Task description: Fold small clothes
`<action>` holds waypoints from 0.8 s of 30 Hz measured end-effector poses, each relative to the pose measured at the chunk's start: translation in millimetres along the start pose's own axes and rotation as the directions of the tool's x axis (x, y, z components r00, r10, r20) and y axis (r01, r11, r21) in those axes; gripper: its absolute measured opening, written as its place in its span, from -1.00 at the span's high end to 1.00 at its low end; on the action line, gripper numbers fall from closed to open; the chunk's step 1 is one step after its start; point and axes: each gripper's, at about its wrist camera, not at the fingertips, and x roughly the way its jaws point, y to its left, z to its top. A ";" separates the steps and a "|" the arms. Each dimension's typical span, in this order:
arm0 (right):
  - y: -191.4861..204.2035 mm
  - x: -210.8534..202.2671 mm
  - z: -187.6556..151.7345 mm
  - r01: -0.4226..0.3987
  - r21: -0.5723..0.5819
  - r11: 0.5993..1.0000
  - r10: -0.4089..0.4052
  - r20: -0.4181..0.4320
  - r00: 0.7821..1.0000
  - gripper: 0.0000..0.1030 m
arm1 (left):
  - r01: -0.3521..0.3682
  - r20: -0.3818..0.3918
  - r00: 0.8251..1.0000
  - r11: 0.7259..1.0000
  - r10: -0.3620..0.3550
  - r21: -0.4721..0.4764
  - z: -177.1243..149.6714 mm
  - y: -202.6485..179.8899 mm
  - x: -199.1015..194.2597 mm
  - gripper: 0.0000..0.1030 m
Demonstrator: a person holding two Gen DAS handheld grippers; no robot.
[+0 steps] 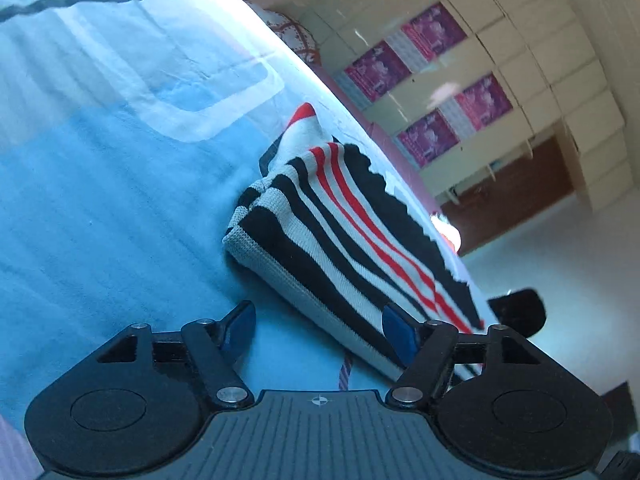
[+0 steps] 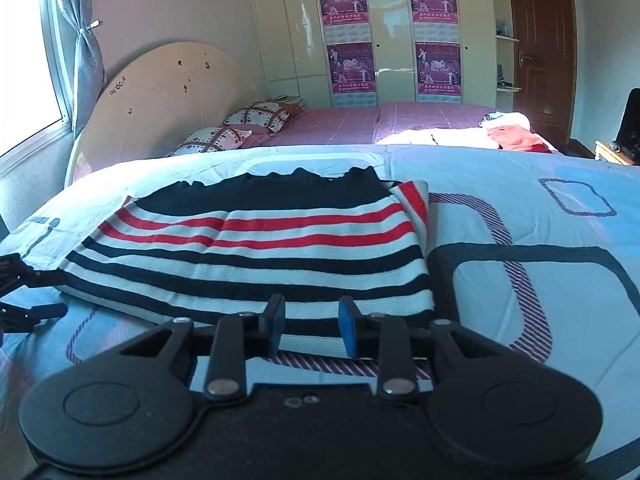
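Observation:
A small knitted garment (image 2: 260, 248) with black, white and red stripes lies folded flat on the light blue bedspread (image 2: 520, 280). In the right wrist view my right gripper (image 2: 312, 328) hovers at the garment's near hem. Its blue pads stand a little apart and press on nothing. In the left wrist view, which is strongly rolled, the garment (image 1: 340, 232) runs diagonally. My left gripper (image 1: 320, 334) is open wide at its folded corner. One pad is over the fabric's edge, the other over bare bedspread (image 1: 120, 200). The left gripper's fingers (image 2: 40, 312) show at the right wrist view's left edge.
Behind the blue bedspread lies a pink bed (image 2: 360, 120) with patterned pillows (image 2: 256, 114) and a pile of red and white clothes (image 2: 508, 132). A cream wardrobe with purple posters (image 2: 348, 68), a brown door (image 2: 540, 40) and a curtained window (image 2: 24, 60) line the walls.

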 end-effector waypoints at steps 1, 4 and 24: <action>4.5 3.6 1.8 -0.008 -0.008 1.000 0.008 -0.003 1.000 0.43 | 0.012 0.015 1.000 0.999 -0.012 -0.034 0.5 2.8 3.9 -0.35; 12.6 11.9 5.6 -0.022 -0.021 1.000 0.021 -0.011 1.000 0.42 | 0.042 0.053 0.998 0.995 -0.037 -0.095 2.9 7.7 13.2 -0.35; 71.5 129.7 49.7 -0.083 -0.095 0.992 0.074 -0.095 0.993 0.80 | 0.009 0.154 0.988 0.998 0.000 -0.057 30.2 1.0 69.6 0.56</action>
